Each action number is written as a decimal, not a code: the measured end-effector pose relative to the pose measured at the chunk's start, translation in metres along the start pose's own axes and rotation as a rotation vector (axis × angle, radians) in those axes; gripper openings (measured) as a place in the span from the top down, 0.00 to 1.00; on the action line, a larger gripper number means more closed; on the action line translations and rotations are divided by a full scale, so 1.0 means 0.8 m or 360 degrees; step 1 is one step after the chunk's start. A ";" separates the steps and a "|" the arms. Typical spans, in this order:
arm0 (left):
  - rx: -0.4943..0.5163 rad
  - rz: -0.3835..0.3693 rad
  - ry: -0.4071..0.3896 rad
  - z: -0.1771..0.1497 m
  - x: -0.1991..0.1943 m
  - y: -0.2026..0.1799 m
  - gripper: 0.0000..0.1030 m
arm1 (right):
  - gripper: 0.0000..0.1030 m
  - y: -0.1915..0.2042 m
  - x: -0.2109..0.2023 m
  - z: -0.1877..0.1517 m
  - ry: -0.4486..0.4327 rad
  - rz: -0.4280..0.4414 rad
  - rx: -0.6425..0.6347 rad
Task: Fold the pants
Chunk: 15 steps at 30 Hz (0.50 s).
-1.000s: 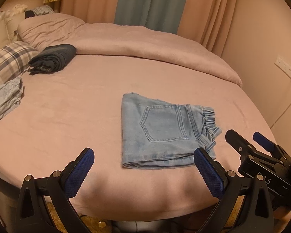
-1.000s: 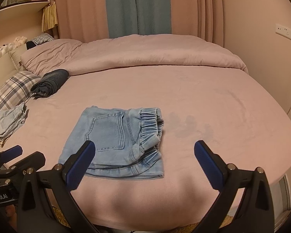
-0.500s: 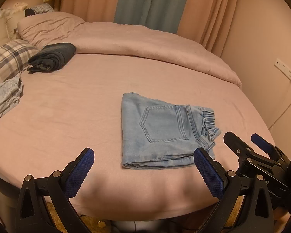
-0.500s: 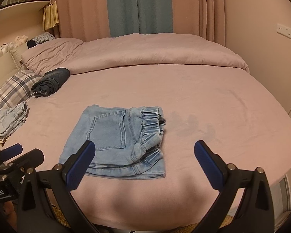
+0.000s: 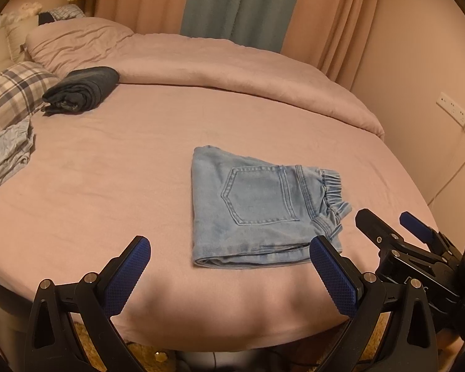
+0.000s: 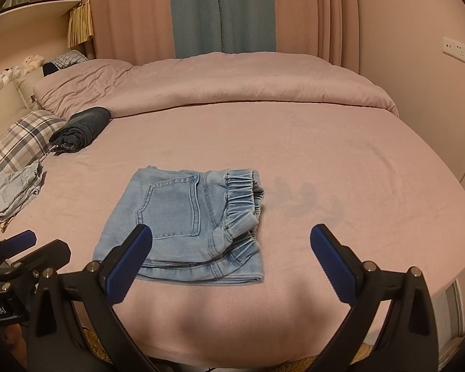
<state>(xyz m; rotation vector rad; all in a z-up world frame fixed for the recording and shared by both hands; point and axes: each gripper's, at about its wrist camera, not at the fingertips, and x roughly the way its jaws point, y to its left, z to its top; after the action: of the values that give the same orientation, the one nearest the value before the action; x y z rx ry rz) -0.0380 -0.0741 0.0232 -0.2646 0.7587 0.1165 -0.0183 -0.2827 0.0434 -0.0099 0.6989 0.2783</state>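
- Little has moved since a second ago: both tongs sit slightly further back, and the pants [image 5: 263, 214] lie as before.
- Left tongs [image 5: 232, 279] and right tongs [image 6: 231, 266] are released, gripping nothing.
- Pants rest folded on the bed [image 5: 108, 170], near its front edge, just ahead of both tongs.
- Their long axis runs left-right; the waistband [image 6: 243, 198] points right, so the right tongs seem nearer it.
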 end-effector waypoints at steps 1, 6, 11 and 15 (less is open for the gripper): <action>-0.0002 -0.0001 0.0001 0.000 0.000 0.001 0.01 | 0.00 -0.001 0.000 0.000 0.0000 0.0000 -0.0001; -0.0008 0.0001 -0.0001 0.000 0.000 0.001 0.01 | 0.00 -0.002 0.001 0.000 0.0004 0.0001 -0.0002; -0.0008 -0.0001 0.0000 -0.001 -0.001 0.001 0.01 | 0.00 0.001 0.002 0.000 0.0008 -0.0009 -0.0004; -0.0003 -0.0002 -0.0010 -0.002 -0.002 0.000 0.01 | 0.00 0.002 0.003 0.000 0.0011 -0.0013 -0.0007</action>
<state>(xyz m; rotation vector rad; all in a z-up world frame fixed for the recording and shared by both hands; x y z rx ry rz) -0.0400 -0.0744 0.0234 -0.2663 0.7521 0.1171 -0.0172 -0.2807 0.0421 -0.0179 0.7048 0.2723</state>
